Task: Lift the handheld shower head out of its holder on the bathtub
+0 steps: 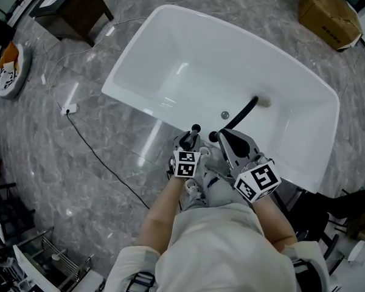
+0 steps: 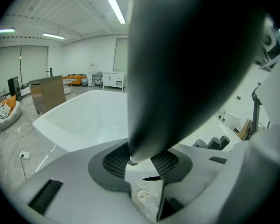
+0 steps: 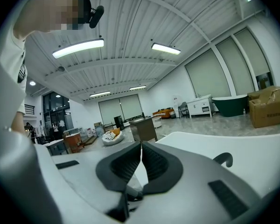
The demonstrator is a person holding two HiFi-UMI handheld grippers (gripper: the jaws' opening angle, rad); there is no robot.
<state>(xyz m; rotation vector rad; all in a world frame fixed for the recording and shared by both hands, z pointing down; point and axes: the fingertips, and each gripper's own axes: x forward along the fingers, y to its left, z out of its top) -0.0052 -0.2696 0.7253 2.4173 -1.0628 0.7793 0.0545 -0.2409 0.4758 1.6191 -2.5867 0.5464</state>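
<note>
Seemingly the lift itself is in hand: the left tool [image 2: 142, 161] pinches the narrow lower end of the dark shower head [image 2: 191, 55], at the near rim of the bathtub [image 1: 194, 53]. Whether the shower head has cleared its holder cannot be told. The next move calls for a straight, steady pull upward. The right tool [image 3: 141, 152] is pressed together on nothing, just beside the left. Both sit close to the person's body, the left angled down and the right nearer level.

Far left, a dark wooden cabinet [image 1: 73, 6] stands on the grey marble floor [image 1: 36, 163]. A cardboard box [image 1: 330, 16] sits far right. A black cable [image 1: 100, 159] trails from a white plug [image 1: 69, 109] at left.
</note>
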